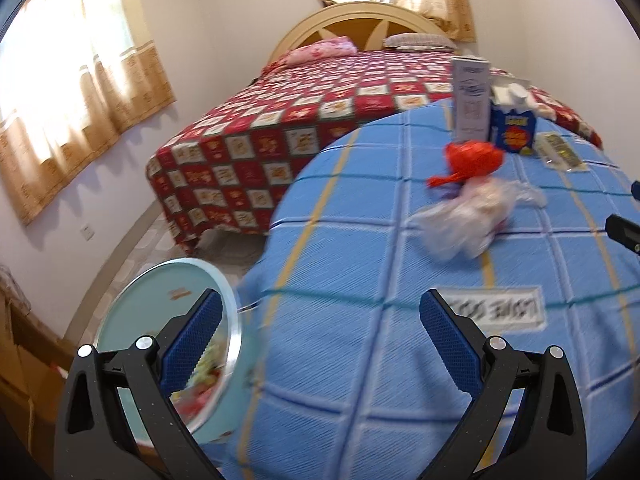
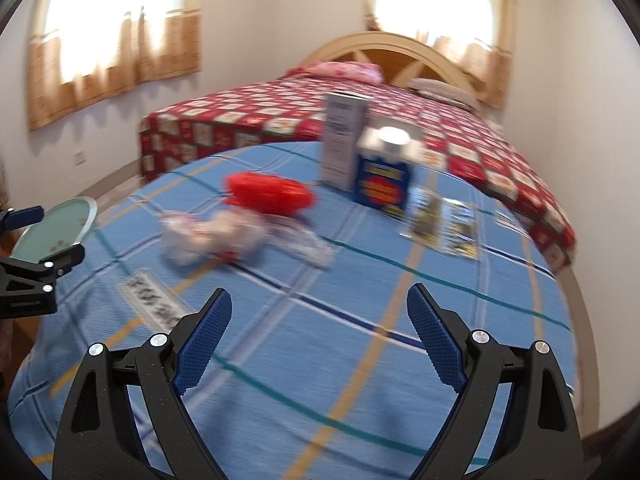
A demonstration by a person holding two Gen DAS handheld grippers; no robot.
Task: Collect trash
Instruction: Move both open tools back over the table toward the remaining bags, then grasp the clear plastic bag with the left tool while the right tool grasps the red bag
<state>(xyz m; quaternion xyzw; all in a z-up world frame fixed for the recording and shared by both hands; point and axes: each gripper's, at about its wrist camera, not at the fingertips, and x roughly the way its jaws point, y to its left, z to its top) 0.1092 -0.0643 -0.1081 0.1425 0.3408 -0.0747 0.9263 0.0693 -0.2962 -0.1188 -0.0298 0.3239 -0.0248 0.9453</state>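
While the left wrist view is blurred, the left hand-held gripper (image 1: 320, 316) shows wide-open, empty jaws over a blue checked bed (image 1: 360, 360); a crumpled clear wrapper (image 1: 472, 216) and red wrapper (image 1: 472, 160) lie ahead, near a blue carton (image 1: 514, 130), and a pale bin (image 1: 172, 312) stands at left. From the right wrist, the right hand-held gripper (image 2: 320, 316) also gapes empty, the clear wrapper (image 2: 216, 236) just beside the red wrapper (image 2: 268, 194).
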